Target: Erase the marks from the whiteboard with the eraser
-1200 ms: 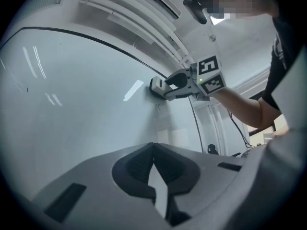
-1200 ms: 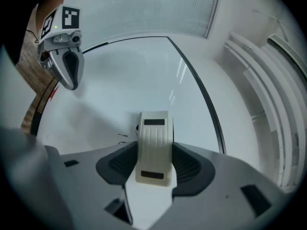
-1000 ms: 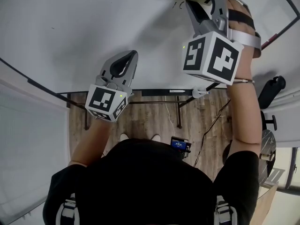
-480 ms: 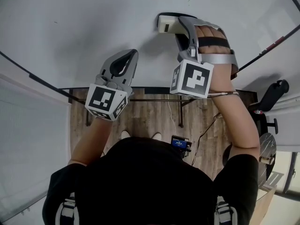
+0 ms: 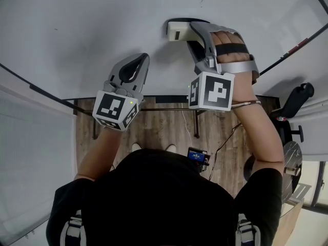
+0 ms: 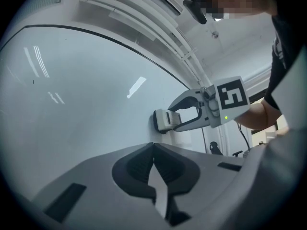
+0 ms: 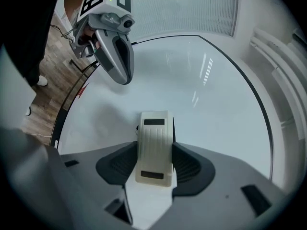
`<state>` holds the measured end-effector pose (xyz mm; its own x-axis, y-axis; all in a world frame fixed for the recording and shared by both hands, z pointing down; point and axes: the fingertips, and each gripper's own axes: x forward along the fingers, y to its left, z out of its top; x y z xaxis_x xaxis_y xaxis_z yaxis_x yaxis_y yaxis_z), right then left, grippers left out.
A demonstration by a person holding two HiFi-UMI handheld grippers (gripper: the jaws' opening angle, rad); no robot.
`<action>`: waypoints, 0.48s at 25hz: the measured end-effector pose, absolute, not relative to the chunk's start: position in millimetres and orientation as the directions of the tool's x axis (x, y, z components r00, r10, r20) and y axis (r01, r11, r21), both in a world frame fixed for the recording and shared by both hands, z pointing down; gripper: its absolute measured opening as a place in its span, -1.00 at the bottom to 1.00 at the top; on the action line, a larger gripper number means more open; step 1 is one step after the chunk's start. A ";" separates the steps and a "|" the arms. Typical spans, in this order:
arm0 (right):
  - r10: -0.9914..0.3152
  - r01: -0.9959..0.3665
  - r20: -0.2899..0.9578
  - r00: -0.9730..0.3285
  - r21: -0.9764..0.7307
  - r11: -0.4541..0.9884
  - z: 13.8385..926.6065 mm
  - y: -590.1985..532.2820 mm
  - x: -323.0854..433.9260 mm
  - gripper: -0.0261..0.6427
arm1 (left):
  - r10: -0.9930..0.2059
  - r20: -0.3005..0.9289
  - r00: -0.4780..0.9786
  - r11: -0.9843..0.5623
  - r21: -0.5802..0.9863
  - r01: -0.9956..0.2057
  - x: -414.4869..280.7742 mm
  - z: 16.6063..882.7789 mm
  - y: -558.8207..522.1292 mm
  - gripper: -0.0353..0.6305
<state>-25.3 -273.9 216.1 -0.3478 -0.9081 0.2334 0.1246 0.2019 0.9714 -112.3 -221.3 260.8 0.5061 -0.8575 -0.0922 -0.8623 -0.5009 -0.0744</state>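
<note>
Evidently the wiping step was under way. The right gripper was clamped on the cream eraser, its jaws bearing on both long sides as the right gripper view confirmed. The eraser's pad faced the whiteboard and appeared to lie flat on it near the middle of the board. The left gripper stood just left of the eraser and nearer, jaws pressed together with nothing between them, taking no part. The surface round the eraser looked clean; only a tiny speck showed farther off, too small to identify. In my judgement the next move called for steady pressure and a stroke toward any remaining marks, with the pad kept flat so that it did not tip in the jaws. Compared with a second earlier, the right gripper and eraser had come nearer and leftward from the far right part of the board, where small dark marks had shown beside the eraser. Over the last half second the shift was slight. The left gripper had not moved.
</note>
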 end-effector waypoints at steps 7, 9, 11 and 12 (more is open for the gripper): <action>-0.928 0.057 0.103 -0.358 0.994 0.088 150.6 -266.5 -18.7 -0.25 | -0.852 -0.099 0.513 -0.508 -0.074 -0.858 -110.0 260.2 -219.9 -0.88; -0.937 0.025 0.040 -0.346 0.999 0.034 119.7 -271.8 -14.7 -0.25 | -0.852 -0.098 0.514 -0.509 -0.075 -0.857 -110.0 259.4 -219.6 -0.88; -0.943 -0.008 -0.010 -0.332 1.000 -0.008 93.3 -276.3 -9.6 -0.25 | -0.852 -0.095 0.515 -0.509 -0.073 -0.857 -109.2 259.4 -220.1 -0.88; -0.945 -0.020 -0.027 -0.326 1.000 -0.021 83.8 -277.7 -7.7 -0.25 | -0.853 -0.094 0.514 -0.509 -0.072 -0.858 -109.0 259.4 -220.6 -0.88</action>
